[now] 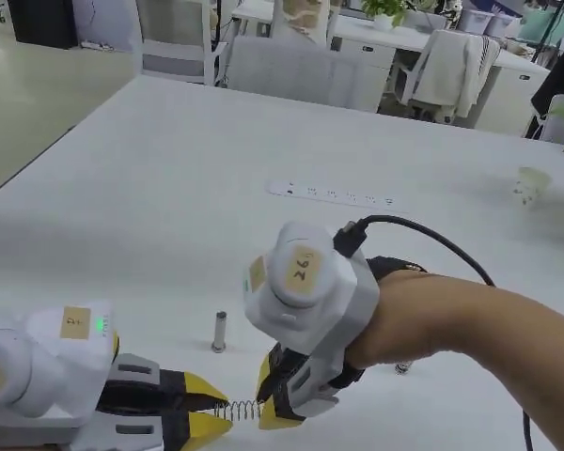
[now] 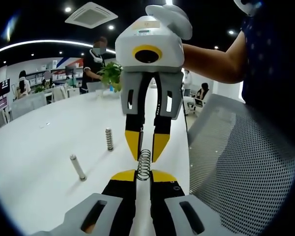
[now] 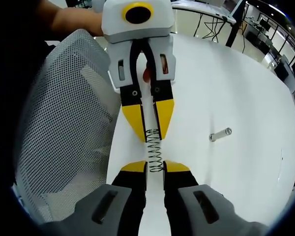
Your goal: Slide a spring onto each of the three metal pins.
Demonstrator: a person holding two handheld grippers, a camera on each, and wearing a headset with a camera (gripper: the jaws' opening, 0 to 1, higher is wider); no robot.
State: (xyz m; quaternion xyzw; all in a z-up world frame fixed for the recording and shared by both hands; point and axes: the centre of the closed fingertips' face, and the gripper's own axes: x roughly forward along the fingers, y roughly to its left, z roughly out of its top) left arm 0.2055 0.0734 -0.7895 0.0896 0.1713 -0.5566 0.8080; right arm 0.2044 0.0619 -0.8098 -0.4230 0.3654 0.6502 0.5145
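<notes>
The spring (image 1: 237,410) spans the gap between your two grippers, low over the white table (image 1: 169,188); your left gripper (image 2: 144,174) pinches one end with its jaws drawn nearly together, and your right gripper (image 3: 155,166) pinches the other end the same way. Beyond them a bare metal pin (image 2: 77,167) stands upright on the table; a spring-covered pin (image 2: 108,139) stands a little farther off
</notes>
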